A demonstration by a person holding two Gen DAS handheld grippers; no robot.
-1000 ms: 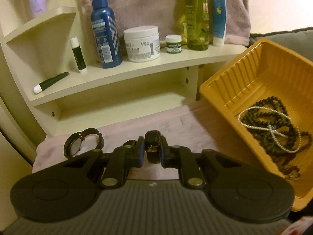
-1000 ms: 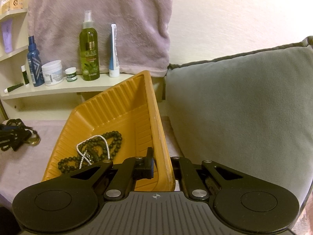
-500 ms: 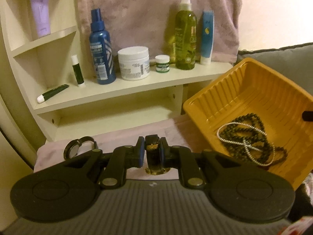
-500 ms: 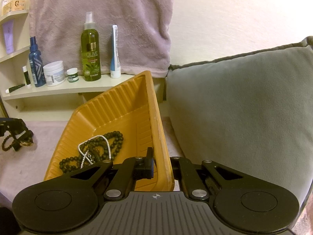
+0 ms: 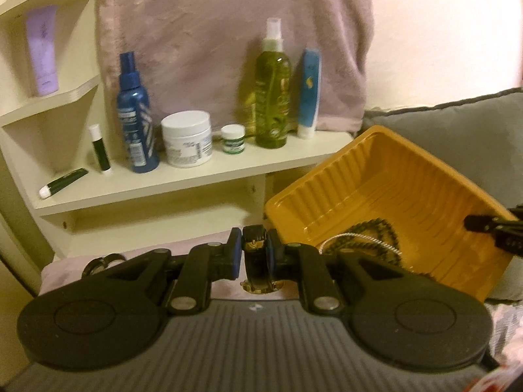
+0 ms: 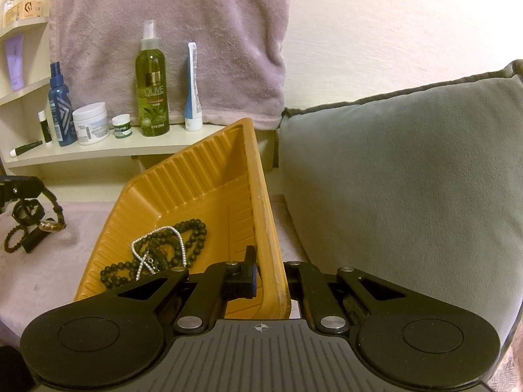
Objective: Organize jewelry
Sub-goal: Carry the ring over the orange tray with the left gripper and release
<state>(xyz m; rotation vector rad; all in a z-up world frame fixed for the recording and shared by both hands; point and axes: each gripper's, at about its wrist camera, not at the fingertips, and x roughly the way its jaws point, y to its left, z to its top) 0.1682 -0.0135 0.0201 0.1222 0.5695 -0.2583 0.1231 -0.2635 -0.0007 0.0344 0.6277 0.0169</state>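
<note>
Left gripper [image 5: 254,254]: matt black plastic, blue pad faces; between its jaws, a watch [image 5: 256,263] with a dark strap and glossy gold-toned metal. Right gripper [image 6: 269,277]: same matt plastic, its jaws on the rim of the tray [image 6: 209,176], ribbed orange plastic with a soft sheen. Inside the tray, ahead of the jaws: dull dark bead necklace [image 6: 193,233] and glittering silvery chain [image 6: 157,245]. Beyond: plush towel [image 6: 209,32], suede-like cushion [image 6: 392,176], painted smooth shelf [image 5: 183,179].

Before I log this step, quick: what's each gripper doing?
Left gripper: closed on the watch.
Right gripper: closed on the orange tray rim.
</note>
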